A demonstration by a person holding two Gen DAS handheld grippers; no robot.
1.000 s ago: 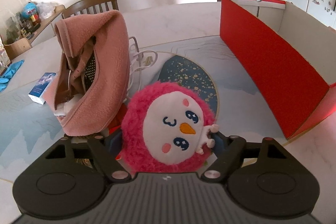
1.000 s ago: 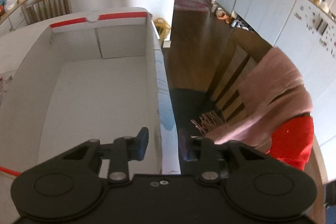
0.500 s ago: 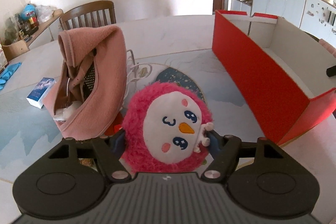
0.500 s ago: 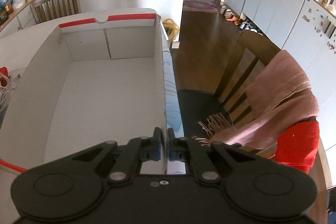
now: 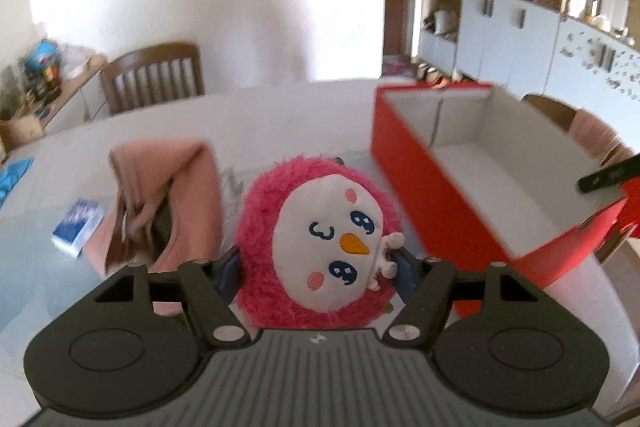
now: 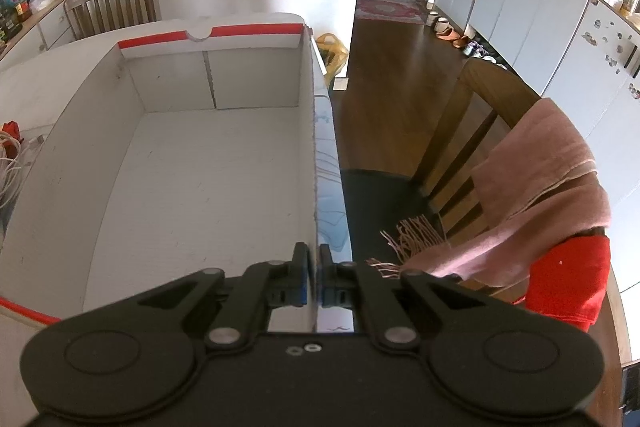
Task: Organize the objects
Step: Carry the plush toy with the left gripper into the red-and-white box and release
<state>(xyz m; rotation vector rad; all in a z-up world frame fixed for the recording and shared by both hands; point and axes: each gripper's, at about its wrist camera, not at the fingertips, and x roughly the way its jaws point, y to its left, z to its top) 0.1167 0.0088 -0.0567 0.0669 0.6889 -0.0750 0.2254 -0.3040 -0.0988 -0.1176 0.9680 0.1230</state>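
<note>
Left hand-held gripper (image 5: 316, 267) clamps the pink plush (image 5: 316, 247), lifted off the bench (image 5: 280, 115), red box (image 5: 472, 163) at 2 o'clock; right hand-held gripper (image 6: 314, 277), clenched on box wall, steadies it—soft fur may slip mid-carry, or plush could snag the near rim.

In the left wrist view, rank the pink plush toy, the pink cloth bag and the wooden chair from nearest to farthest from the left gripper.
1. Pink plush toy: between the left gripper fingers.
2. Pink cloth bag: on the table, just left.
3. Wooden chair: beyond the table's far edge, left.
</note>
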